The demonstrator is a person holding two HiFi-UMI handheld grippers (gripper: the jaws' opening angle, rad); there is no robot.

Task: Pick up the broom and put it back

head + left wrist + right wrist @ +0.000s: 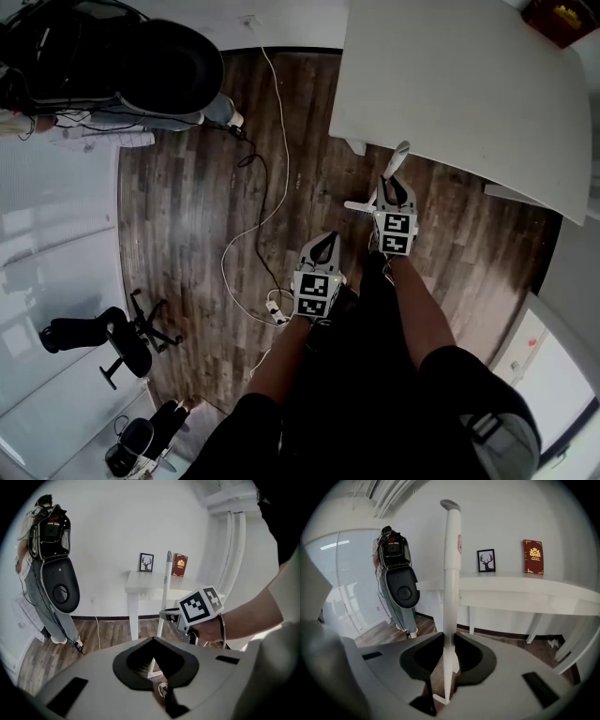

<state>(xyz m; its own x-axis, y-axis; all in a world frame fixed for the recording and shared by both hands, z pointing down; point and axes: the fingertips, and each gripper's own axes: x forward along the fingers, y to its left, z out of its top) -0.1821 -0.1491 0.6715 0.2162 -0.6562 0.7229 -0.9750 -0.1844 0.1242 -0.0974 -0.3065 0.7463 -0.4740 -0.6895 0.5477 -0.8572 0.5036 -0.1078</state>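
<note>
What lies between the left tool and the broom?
Nothing: in the head view only bare wood floor shows between the left tool and the broom, which the right tool holds.

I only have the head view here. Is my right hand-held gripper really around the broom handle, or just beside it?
Observer: Around it. The right gripper view shows the broom handle upright between the jaws of the right hand-held gripper, with the pads against both sides.
Operator: And the left one?
Observer: The left hand-held gripper has its jaws together, with nothing between them.
Operator: Anything standing on the table?
Observer: A framed deer picture stands at the back of the white table, to the left of a red book.
</note>
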